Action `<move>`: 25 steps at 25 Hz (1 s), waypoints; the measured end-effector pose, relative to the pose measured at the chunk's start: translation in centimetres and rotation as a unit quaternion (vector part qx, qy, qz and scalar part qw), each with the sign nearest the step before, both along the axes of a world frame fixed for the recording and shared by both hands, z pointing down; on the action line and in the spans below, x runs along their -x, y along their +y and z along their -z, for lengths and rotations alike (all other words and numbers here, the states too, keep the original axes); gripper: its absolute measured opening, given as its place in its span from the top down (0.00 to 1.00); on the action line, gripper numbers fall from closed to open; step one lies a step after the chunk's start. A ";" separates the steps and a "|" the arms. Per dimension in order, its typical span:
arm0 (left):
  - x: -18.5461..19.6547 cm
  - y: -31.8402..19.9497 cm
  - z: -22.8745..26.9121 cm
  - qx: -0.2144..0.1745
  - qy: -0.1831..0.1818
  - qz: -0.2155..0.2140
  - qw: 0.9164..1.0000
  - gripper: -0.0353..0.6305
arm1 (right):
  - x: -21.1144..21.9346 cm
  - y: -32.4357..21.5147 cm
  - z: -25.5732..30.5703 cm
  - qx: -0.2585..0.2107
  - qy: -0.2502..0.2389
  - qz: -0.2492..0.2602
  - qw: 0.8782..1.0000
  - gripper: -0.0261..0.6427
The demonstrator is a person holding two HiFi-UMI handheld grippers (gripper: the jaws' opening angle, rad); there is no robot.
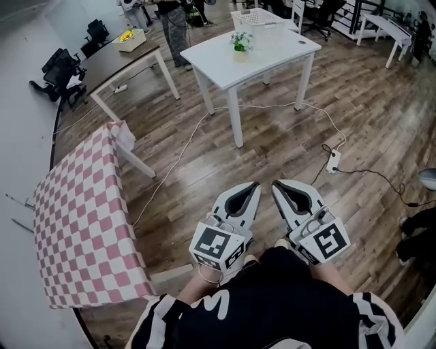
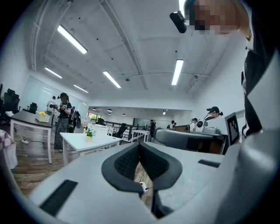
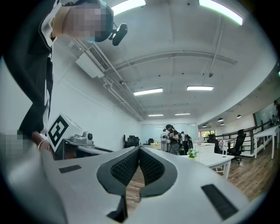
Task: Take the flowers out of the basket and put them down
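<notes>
A small pot of white and green flowers [image 1: 240,42] stands on the white table [image 1: 272,58] across the room, just in front of a white slatted basket [image 1: 257,16]. The flowers [image 2: 89,132] and basket [image 2: 99,129] show far off in the left gripper view. The right gripper view also has the flowers [image 3: 191,153] and basket [image 3: 204,148] in the distance. My left gripper [image 1: 254,185] and right gripper [image 1: 277,184] are held side by side close to my body, above the wooden floor. Both are shut with nothing between the pads, in the left gripper view [image 2: 139,144] and the right gripper view [image 3: 139,149].
A table with a pink checkered cloth [image 1: 82,225] stands at my left. A dark desk [image 1: 109,61] with a box of yellow items [image 1: 129,39] is beyond it. A power strip [image 1: 333,161] and cables lie on the floor. People stand behind the white table.
</notes>
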State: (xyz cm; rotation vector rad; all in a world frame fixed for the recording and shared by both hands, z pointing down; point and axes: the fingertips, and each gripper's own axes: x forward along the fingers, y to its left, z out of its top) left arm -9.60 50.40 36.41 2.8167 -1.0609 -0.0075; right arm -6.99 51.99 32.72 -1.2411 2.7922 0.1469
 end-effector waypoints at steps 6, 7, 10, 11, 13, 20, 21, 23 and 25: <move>-0.1 0.6 -0.4 0.012 0.010 -0.002 1.000 0.94 | -0.1 0.4 -0.3 0.008 0.004 -0.001 1.000 0.94; -0.1 0.7 -0.3 0.011 0.010 -0.002 1.000 0.94 | 0.0 0.4 -0.2 0.007 0.004 0.000 1.000 0.94; 0.1 0.8 -0.2 0.009 0.011 -0.001 1.000 0.94 | 0.3 0.7 -0.1 0.002 0.002 0.002 1.000 0.94; 0.2 0.9 -0.3 0.009 0.012 0.000 1.000 0.94 | 0.5 0.9 0.1 -0.001 -0.003 0.005 1.000 0.94; 0.5 1.0 -0.4 0.008 0.013 0.000 1.000 0.94 | 0.9 1.2 0.3 -0.006 -0.013 0.009 1.000 0.94; 1.0 1.7 -0.6 0.010 0.014 0.001 1.000 0.94 | 1.2 1.9 -0.5 0.003 0.003 0.003 1.000 0.94; 1.1 1.9 -0.6 0.010 0.013 0.000 1.000 0.94 | 1.4 2.1 -0.3 0.000 -0.001 0.006 1.000 0.94; 1.2 2.1 -0.6 0.009 0.013 0.000 1.000 0.94 | 1.7 2.4 0.1 -0.008 -0.009 0.011 1.000 0.94; 1.4 2.3 -0.6 0.009 0.014 0.001 1.000 0.94 | 2.0 2.7 0.5 -0.012 -0.018 0.014 1.000 0.94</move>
